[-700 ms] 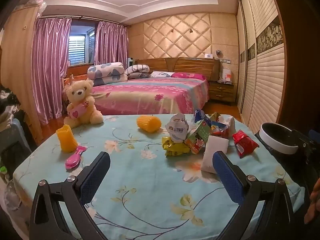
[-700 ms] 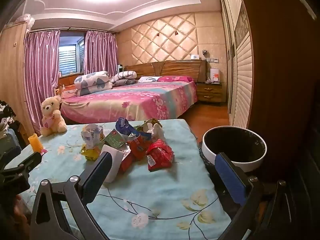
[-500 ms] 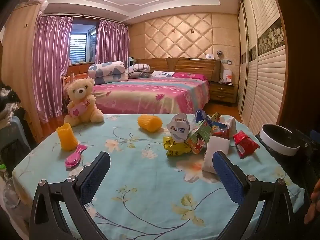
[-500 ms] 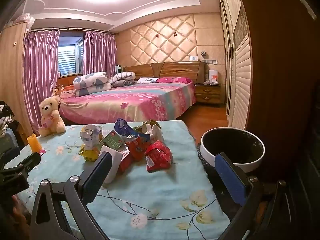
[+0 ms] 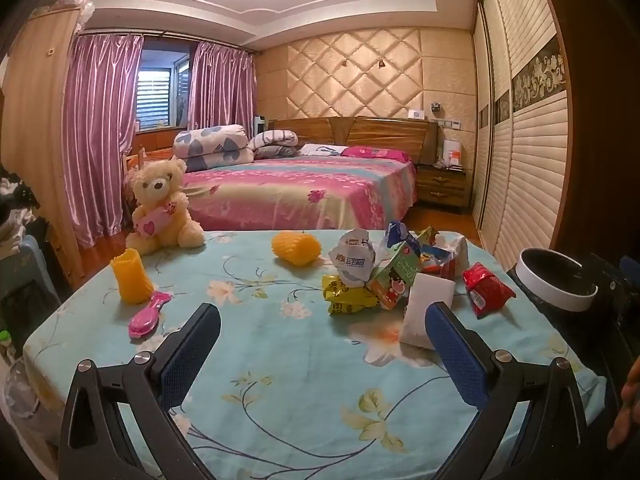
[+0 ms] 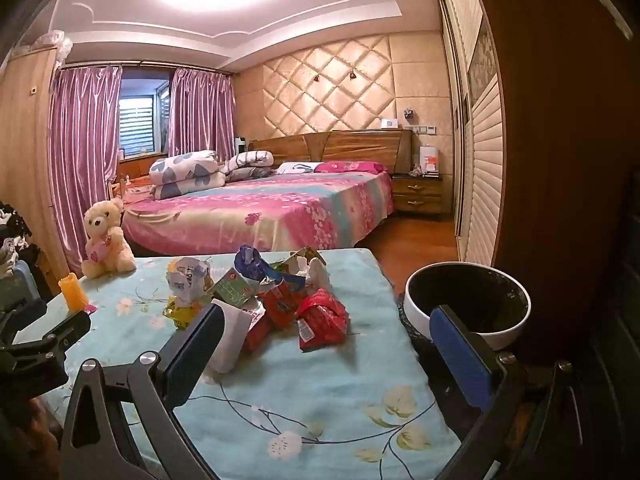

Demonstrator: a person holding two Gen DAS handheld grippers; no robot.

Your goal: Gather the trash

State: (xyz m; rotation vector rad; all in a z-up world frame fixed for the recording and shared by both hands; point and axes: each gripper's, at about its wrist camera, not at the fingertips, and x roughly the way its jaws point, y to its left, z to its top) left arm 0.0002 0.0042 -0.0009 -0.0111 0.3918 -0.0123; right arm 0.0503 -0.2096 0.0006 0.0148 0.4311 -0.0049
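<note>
1. My left gripper (image 5: 320, 332) hangs over the near edge of the table (image 5: 280, 380), jaws spread wide, nothing btwn them, tilted a bit down.
2. My right gripper (image 6: 324, 332) is over the table's near right corner, jaws also spread wide, empty.
3. Trash pile (image 5: 400, 272) sits on the right half of the table, toward the far edge: crumpled white wrapper (image 5: 352, 258) on top, yellow packet (image 5: 346, 300) under it, green carton (image 5: 396, 276) leaning beside, blue wrapper (image 6: 250, 264) at the back.
4. White pouch (image 5: 426, 312) is on the near side of the pile, just ahead of my left gripper's right finger.
5. Red packet (image 5: 486, 288) lies at the pile's right side, near the table's right edge.
6. Bin (image 6: 468, 300), white rim w/ dark inside, stands off the table's right edge, close to it; my right gripper's right finger overlaps it in the right wrist view.
7. Non-trash on the left half: teddy bear (image 5: 162, 208) at far left corner, upright orange cup (image 5: 132, 276) near left edge, pink brush (image 5: 148, 316) touching its base, orange mesh roll (image 5: 296, 248) lying by the far edge, mid-table.
8. Bed (image 5: 300, 192) behind the table, apart from it.
</note>
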